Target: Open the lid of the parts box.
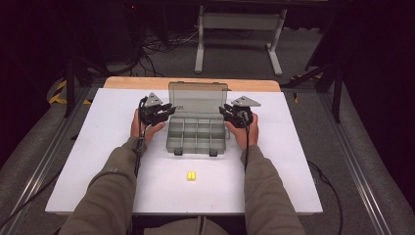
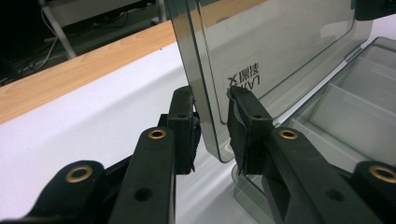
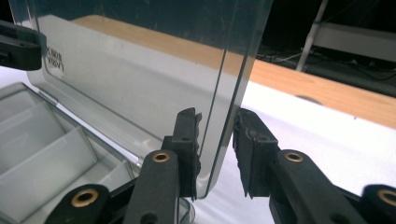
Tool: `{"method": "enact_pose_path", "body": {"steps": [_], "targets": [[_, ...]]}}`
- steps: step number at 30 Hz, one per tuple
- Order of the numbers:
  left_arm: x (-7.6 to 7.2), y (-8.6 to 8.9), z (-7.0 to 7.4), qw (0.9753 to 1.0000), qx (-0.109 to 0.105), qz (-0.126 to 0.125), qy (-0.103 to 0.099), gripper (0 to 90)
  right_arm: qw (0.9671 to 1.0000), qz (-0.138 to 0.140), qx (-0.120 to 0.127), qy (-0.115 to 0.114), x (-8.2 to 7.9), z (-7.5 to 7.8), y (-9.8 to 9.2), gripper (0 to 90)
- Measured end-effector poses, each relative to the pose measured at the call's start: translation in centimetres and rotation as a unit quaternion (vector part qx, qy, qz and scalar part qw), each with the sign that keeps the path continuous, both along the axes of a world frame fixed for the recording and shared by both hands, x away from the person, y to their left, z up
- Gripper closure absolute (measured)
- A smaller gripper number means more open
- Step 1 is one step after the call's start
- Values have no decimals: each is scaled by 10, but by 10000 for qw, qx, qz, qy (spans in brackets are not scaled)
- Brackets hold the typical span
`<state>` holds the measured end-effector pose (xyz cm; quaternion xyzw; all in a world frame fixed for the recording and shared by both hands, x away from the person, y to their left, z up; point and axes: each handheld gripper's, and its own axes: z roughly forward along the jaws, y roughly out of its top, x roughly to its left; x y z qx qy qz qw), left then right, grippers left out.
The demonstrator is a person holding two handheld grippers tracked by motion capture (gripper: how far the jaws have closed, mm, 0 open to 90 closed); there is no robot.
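1. Standing upright at the back of the compartment box (image 1: pixel 196 135), the smoky clear lid (image 1: pixel 197 99) rises from the box's 12 o'clock edge, near the middle of the white surface (image 1: pixel 107 147).
2. The left gripper (image 1: pixel 165 111) sits at the lid's 9 o'clock edge, held in the person's left hand (image 1: pixel 145 128).
3. In the left gripper view its jaws stand apart, one on each side of the lid's lower corner (image 2: pixel 212 135); the inner jaw looks close against the plastic, the outer one shows a small gap, so whether they press on it I cannot tell.
4. The right gripper (image 1: pixel 226 113) sits at the lid's 3 o'clock edge, held in the right hand (image 1: pixel 246 133).
5. In the right gripper view its jaws also straddle the lid's edge (image 3: pixel 219 140): the one on the box side lies near the plastic, the other stands clear of it with a visible gap.
6. The box's compartments (image 3: pixel 42 154) look bare where they can be seen, with pale dividers between them.
7. Two dark latches (image 1: pixel 195 152) hang at the box's 6 o'clock edge.
8. A small yellow piece (image 1: pixel 191 176) lies on the surface at 6 o'clock from the box, well apart from it and between the two sleeves.
9. A strip of bare wood (image 1: pixel 132 82) runs along the surface's 12 o'clock edge.
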<state>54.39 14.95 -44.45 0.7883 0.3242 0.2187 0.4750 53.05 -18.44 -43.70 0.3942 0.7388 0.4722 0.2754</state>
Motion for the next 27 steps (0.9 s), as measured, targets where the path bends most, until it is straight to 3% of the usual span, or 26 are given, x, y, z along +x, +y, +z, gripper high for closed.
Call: {"method": "enact_pose_path", "body": {"steps": [13, 27], "targets": [[-1, -1, -11, 9999, -3, 26, 148, 723, 9999, -50, -47, 158, 0, -8, 1, 707], [-1, -1, -12, 9999, 30, 127, 100, 721, 9995, -114, -108, 287, 0, -13, 3, 693]]}}
